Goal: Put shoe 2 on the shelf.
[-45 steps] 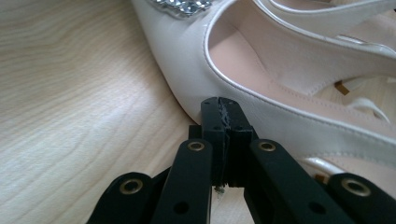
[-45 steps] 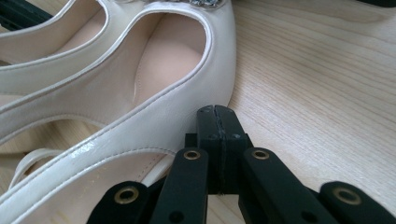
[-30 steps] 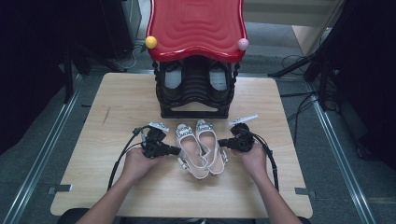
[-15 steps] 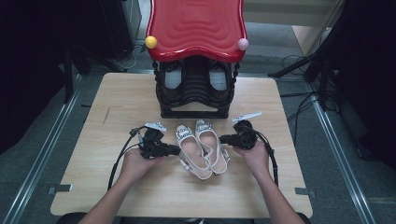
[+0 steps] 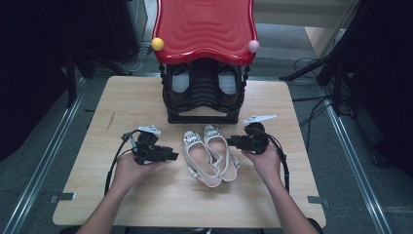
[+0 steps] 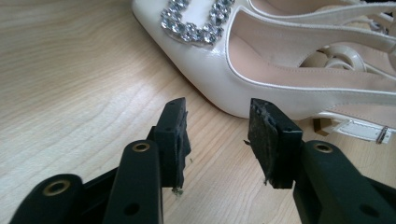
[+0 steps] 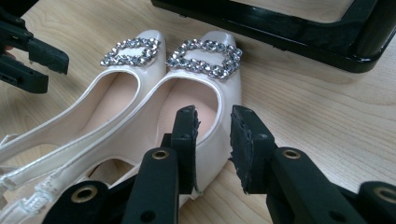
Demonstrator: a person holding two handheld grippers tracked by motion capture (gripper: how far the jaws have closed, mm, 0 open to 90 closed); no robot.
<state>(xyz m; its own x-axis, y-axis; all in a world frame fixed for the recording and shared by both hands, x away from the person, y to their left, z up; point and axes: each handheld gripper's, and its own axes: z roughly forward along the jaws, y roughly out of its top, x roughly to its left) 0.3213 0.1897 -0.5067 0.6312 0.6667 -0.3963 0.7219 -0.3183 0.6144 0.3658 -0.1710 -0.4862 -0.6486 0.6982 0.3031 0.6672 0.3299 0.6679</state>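
Lying mid-frame in the high view: pair of white shoes (image 5: 210,156), toes toward black rack (image 5: 203,97). Left gripper (image 5: 171,156), jaws apart, empty, left of pair. Right gripper (image 5: 230,141), jaws apart, empty, at right shoe's side.

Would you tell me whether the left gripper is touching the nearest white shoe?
Apart. In the left gripper view, the left gripper has open jaws, with bare table between them and the white shoe.

Left gripper (image 6: 217,140) jaws apart, nothing between them, low over wooden table (image 6: 70,93). White shoe (image 6: 280,84) just beyond jaws, rhinestone buckle (image 6: 196,21) on toe, strap buckle (image 6: 380,135) at right.
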